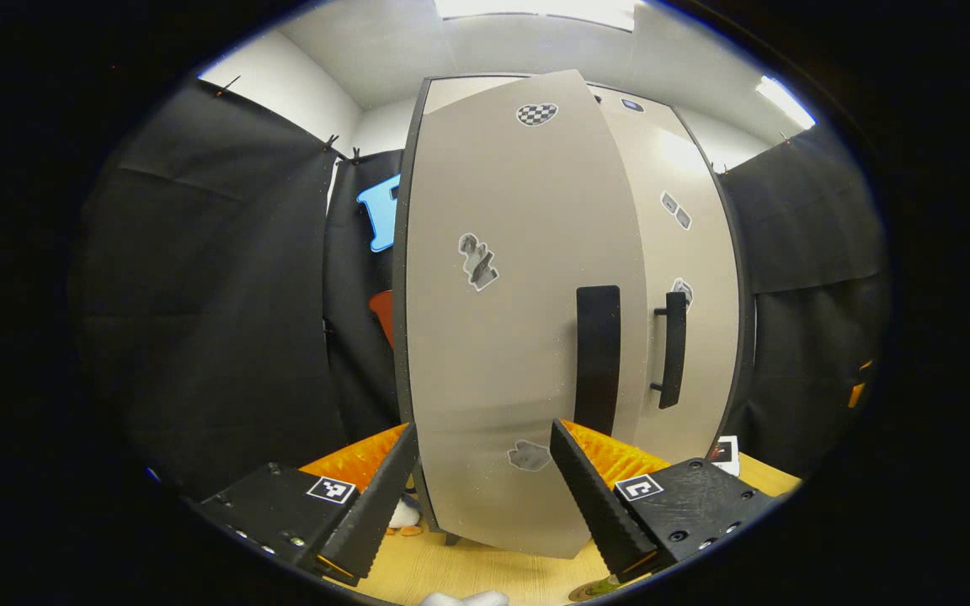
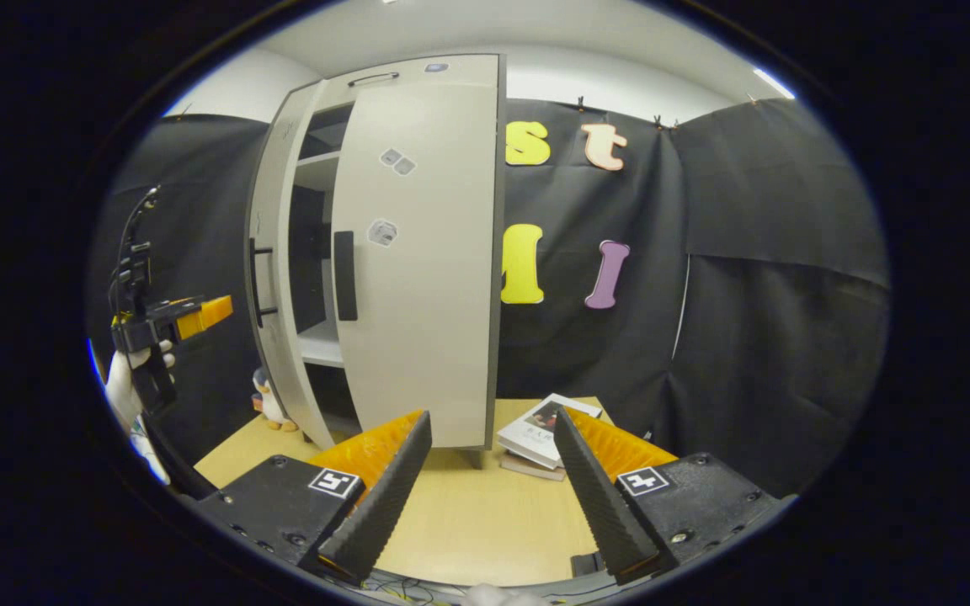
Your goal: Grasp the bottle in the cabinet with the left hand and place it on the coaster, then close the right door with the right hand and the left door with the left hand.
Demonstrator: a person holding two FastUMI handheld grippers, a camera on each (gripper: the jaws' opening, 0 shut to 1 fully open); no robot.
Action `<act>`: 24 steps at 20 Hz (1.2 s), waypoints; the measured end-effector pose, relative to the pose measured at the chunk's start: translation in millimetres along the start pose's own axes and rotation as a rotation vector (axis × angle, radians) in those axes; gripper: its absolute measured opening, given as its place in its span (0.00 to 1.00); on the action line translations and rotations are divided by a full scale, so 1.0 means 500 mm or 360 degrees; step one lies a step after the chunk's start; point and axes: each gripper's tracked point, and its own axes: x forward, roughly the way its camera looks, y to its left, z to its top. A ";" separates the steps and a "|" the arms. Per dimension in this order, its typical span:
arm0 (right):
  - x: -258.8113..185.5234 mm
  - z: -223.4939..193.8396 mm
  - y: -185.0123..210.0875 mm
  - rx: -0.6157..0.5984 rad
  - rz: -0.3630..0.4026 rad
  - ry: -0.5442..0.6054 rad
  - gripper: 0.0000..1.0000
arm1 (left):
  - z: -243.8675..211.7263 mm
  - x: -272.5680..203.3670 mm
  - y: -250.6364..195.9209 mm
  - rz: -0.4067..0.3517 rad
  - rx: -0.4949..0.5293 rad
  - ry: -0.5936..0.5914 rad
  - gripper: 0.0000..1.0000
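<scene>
Left gripper view looked straight at the cabinet (image 1: pixel 569 320), which stood on a pale wooden table (image 1: pixel 485 568). The left door (image 1: pixel 519 337) was close in front, swung partly out, with a dark flat handle (image 1: pixel 598 358) near its right edge. Beside it the right door (image 1: pixel 687 278) lay nearly flat against the cabinet, with its own bar handle (image 1: pixel 672 349). Small stickers dotted both doors. Black cloth hung on both sides, and bright lights shone on the white ceiling. The left gripper (image 1: pixel 485 488) had its jaws wide apart and held nothing; the left door's bottom edge sat between the fingers.

Right gripper view showed the cabinet from its other side. Here the right door (image 2: pixel 422 252) stood out from the cabinet, and white shelves (image 2: pixel 321 345) could be seen in the gap. Some books (image 2: pixel 544 433) lay near the table's far edge, just right of the cabinet. A small penguin toy (image 2: pixel 269 400) stood by the cabinet's left foot. Far off at the left, a gloved hand (image 2: pixel 127 387) held the other gripper up. The right gripper (image 2: pixel 493 484) was also wide open and empty, above the table (image 2: pixel 485 522).

I could not spot the bottle or the coaster for sure.
</scene>
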 end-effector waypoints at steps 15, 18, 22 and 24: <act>0.006 0.033 0.085 0.0042 0.0099 -0.0096 0.96 | 0.007 -0.144 -0.051 -0.0038 -0.0020 0.0032 0.96; 0.009 0.034 0.098 0.0054 0.0103 -0.0106 0.96 | -0.008 -0.181 -0.056 -0.0019 -0.0064 0.0063 0.96; 0.018 0.008 0.120 0.0041 0.0130 -0.0072 0.96 | -0.033 -0.215 -0.050 0.0045 -0.0108 0.0081 0.96; 0.017 0.003 0.125 0.0034 0.0130 -0.0068 0.96 | -0.045 -0.222 -0.045 0.0072 -0.0094 0.0100 0.96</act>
